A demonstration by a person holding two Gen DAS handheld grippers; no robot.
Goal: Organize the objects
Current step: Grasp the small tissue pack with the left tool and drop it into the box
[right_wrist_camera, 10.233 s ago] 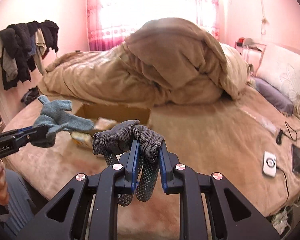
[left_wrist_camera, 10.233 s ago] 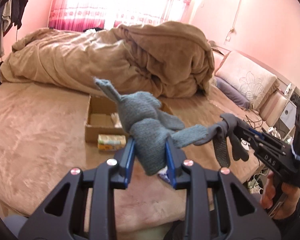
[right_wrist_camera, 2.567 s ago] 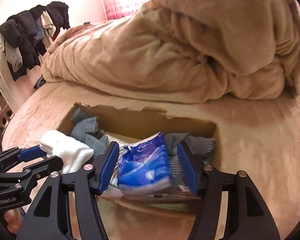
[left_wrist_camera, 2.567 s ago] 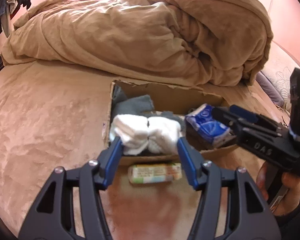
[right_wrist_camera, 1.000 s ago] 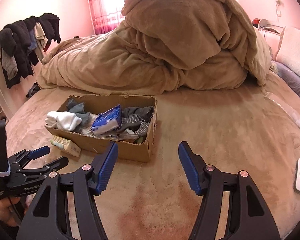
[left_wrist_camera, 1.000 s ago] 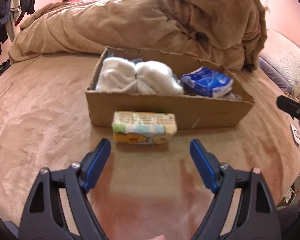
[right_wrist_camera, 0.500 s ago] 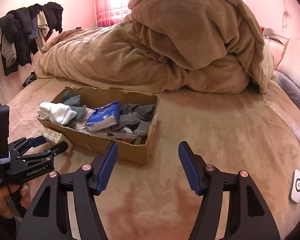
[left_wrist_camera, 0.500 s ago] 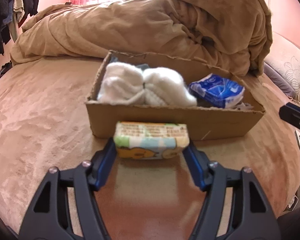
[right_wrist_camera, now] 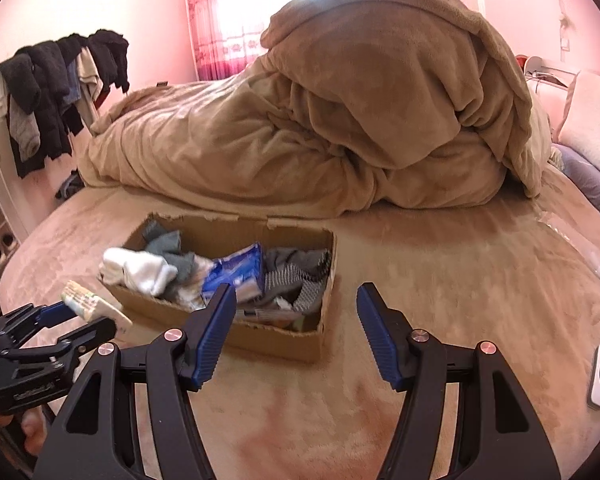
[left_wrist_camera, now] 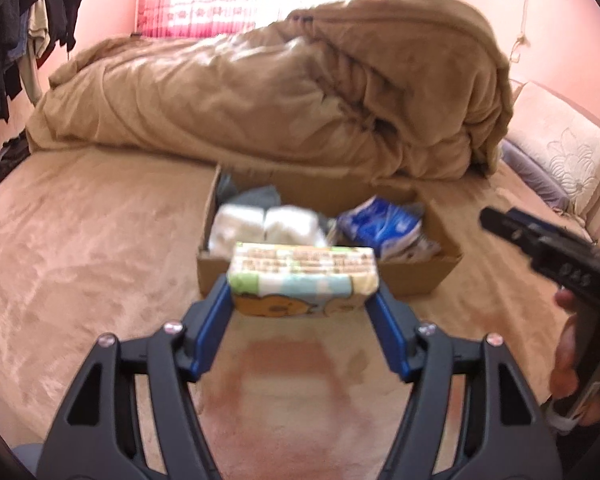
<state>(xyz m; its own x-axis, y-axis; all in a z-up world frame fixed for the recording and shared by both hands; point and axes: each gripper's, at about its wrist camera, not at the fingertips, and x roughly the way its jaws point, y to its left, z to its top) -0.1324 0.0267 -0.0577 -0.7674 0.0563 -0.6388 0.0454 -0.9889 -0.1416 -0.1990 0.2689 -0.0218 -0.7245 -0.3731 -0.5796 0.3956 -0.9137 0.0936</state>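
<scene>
Tissue pack point(left_wrist_camera: 303, 286) clamped in left jaws above tan bed point(left_wrist_camera: 80, 248); right jaws gape empty.

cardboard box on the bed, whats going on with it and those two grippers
A person is tidying small things into the cardboard box on the bed. The left gripper is shut on a small tissue pack, held clear of the bed just in front of the box. The right gripper is open and holds nothing. White socks, grey socks and a blue tissue packet already lie in the box.
</scene>
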